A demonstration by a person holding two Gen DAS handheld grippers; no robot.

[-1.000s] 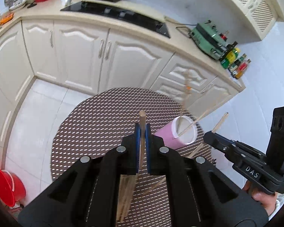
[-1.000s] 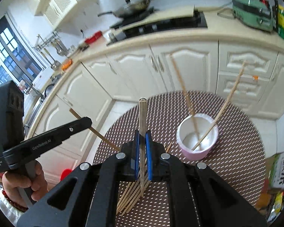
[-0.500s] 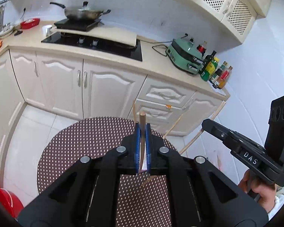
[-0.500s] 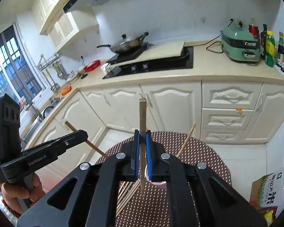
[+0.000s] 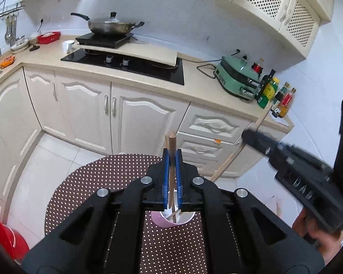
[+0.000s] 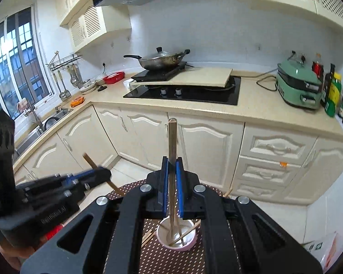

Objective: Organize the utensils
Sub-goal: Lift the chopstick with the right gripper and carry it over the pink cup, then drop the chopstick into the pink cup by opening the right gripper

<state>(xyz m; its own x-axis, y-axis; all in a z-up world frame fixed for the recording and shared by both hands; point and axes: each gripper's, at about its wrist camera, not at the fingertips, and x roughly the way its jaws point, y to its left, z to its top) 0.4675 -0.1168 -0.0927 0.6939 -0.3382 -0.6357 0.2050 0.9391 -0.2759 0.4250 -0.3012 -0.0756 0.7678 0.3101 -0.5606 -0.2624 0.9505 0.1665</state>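
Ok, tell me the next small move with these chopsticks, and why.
Probably lower the left gripper so its chopstick drops tip-first into the pink cup. Both grippers are shut on a chopstick above the dotted table; the right gripper holds its chopstick over the same cup, so go one at a time.

A home kitchen. Cream cabinets (image 6: 201,146) with moulded doors run under a beige L-shaped countertop (image 6: 258,107), with lattice-fronted wall cupboards (image 5: 283,11) above. A black glass hob (image 6: 185,93) is set into the top, and a lidded wok (image 6: 160,60) sits on a portable cooker beside it. A green tabletop grill (image 6: 297,89) and sauce bottles (image 6: 331,93) stand at the right end. By the window (image 6: 16,64) are a steel sink (image 6: 45,121) and a rail of hanging ladles (image 6: 64,86). White tiles cover the wall and floor.
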